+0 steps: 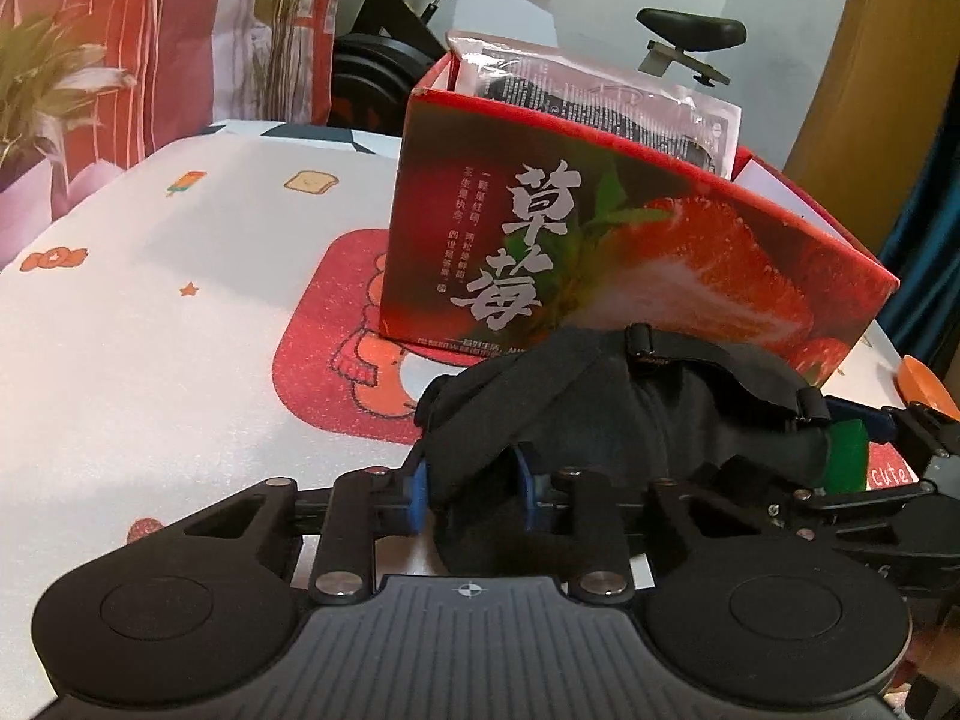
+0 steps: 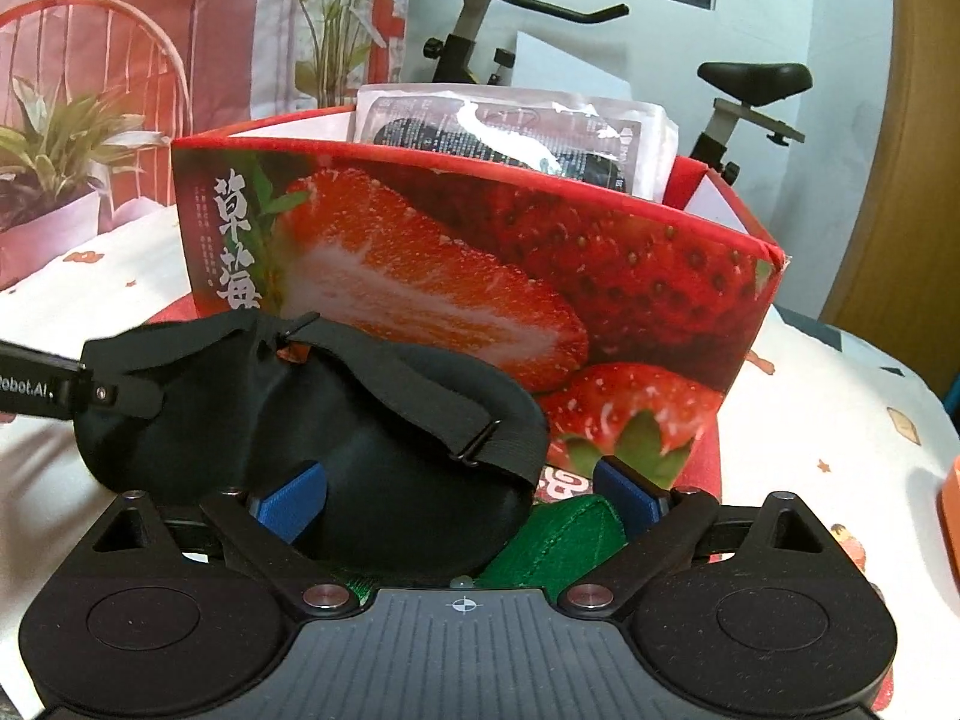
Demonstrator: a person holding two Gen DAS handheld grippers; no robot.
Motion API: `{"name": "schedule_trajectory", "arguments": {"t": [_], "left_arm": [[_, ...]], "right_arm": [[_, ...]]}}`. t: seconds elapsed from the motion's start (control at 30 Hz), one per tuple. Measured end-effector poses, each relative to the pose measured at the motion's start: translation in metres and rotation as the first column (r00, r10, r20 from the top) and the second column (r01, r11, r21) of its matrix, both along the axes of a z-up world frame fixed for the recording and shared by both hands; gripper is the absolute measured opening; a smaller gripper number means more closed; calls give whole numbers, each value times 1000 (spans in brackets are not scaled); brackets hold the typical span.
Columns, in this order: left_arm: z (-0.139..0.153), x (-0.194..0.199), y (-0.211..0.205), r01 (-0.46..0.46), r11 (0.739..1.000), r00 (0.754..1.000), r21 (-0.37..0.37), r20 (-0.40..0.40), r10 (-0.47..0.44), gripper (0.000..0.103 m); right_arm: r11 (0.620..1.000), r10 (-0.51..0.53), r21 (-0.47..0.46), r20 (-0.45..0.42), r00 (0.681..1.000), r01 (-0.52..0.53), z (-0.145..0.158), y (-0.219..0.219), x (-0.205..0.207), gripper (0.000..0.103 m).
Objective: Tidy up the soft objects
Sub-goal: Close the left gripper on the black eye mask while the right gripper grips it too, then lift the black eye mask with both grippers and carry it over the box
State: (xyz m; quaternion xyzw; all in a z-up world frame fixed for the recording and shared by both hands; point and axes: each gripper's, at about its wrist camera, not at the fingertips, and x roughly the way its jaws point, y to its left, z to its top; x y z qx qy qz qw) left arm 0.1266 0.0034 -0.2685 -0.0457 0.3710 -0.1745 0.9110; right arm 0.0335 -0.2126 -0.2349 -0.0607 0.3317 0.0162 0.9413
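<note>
I am pinching the near end of the black eye mask [image 1: 606,420] in my left gripper [image 1: 468,483] — it is lying just before the strawberry box [image 1: 630,240]. My right gripper [image 2: 462,498] is gaping wide around its other end and a green cloth [image 2: 558,540].

Behind the strawberry box [image 2: 480,276]: lower part of the clear packet [image 2: 510,132], hidden by the front wall. In front of the box: most of a green cloth [image 2: 558,540], buried under the black eye mask [image 2: 336,438]. Beside the box, at the picture's right edge: an orange object [image 1: 924,387], cut off, unidentifiable. Small print on the box, unreadable.
</note>
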Motion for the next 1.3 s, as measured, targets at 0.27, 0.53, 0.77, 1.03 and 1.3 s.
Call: {"name": "schedule_trajectory", "arguments": {"t": [0.27,0.53,0.77,1.03,1.3], "left_arm": [[-7,-1,5,-8,1000,1000,-21,-16,8,30],[-11,-3,6,-9,1000,1000,-26,-5,9,30],[-12,-6,6,-9,1000,1000,-26,4,9,30],[-11,-5,6,-9,1000,1000,-27,4,9,30],[-11,-6,7,-11,1000,1000,-26,5,11,30]], "right_arm": [[1000,19,22,20,1000,-19,17,-4,5,92],[995,39,91,-36,999,-35,21,-10,22,90],[988,74,139,-98,992,-60,21,-10,34,73],[988,91,129,-57,994,-83,37,-5,18,50],[980,92,181,-64,994,-79,43,-12,1,40]]}}
